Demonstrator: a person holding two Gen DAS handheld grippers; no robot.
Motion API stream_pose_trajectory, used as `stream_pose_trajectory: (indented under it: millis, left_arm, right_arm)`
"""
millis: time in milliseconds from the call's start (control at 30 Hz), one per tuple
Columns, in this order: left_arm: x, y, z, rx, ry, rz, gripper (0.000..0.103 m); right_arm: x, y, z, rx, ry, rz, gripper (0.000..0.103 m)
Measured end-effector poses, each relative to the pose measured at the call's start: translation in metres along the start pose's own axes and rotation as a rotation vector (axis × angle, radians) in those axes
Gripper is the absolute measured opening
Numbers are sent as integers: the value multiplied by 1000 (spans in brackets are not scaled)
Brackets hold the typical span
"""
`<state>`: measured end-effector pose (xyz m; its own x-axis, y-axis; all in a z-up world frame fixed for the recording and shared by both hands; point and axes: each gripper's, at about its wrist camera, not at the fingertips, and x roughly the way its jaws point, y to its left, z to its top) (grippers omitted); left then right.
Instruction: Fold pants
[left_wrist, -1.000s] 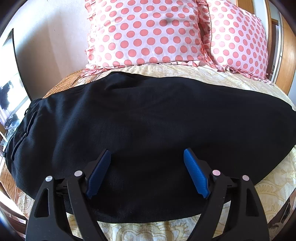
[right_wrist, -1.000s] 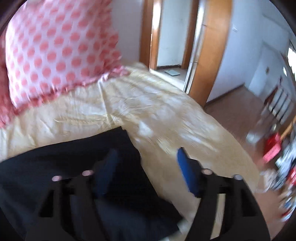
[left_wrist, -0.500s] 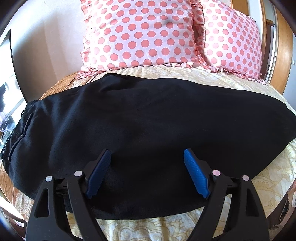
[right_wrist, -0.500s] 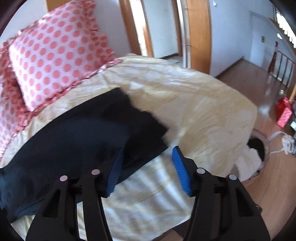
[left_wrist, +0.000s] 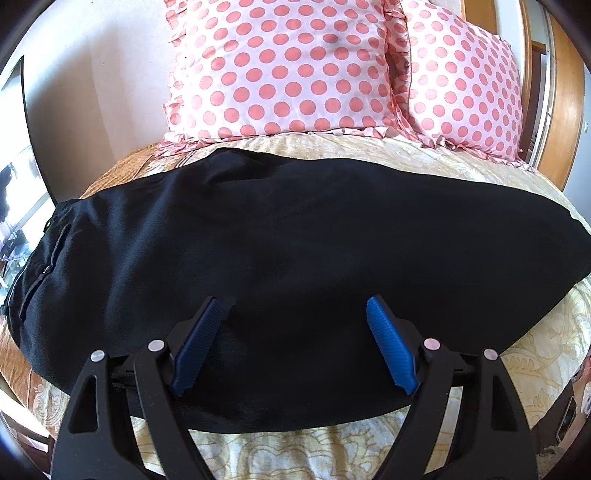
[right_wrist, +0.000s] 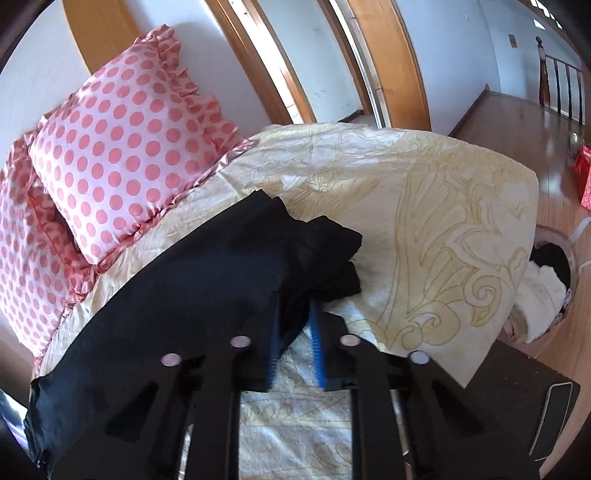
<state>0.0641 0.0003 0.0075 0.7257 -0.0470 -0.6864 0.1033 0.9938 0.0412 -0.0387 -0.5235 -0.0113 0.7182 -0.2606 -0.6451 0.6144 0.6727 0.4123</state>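
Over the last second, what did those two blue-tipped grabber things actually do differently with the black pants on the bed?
The right gripper swung in over the leg end of the black pants and closed, from wide open to pinching the cloth near the cuffs. The left gripper stayed open above the middle of the pants, holding nothing. The pants remain spread across the bed, and the polka-dot pillows have not moved.

My left gripper (left_wrist: 293, 321) hangs with its 2 blue pads spread wide, gripping nothing, while my right gripper (right_wrist: 295, 325) has its pads pinched nearly together on black cloth.
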Motion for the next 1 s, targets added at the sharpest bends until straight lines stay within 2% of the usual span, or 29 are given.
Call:
stream_pose_trajectory:
  millis: [267,400,600,700,733,833,900,1000]
  left_arm:
    - [-1,4,0,-8,-2,0,81]
    - [-3,7,1,-21,-10,-4,81]
    - [-10,14,3,-42,-28,8,81]
    - [-13,21,3,-57,-34,20,81]
    - [-14,23,3,-63,-35,25,81]
    - [-19,33,2,-77,-39,41,81]
    - [-23,43,1,-90,-44,60,81]
    - [-29,60,-2,-115,-51,90,81]
  right_arm:
    - [-18,18,6,-55,-81,41,6]
    - [-37,54,14,-131,-124,141,6]
    - [-59,159,6,-313,-128,376,6]
    - [-60,227,-23,-428,-67,528,6]
    - [-59,257,-43,-480,-24,599,6]
    - [-52,314,-99,-606,100,712,6]
    - [-43,346,-147,-715,198,729,6]
    - [-30,367,-189,-799,287,719,6]
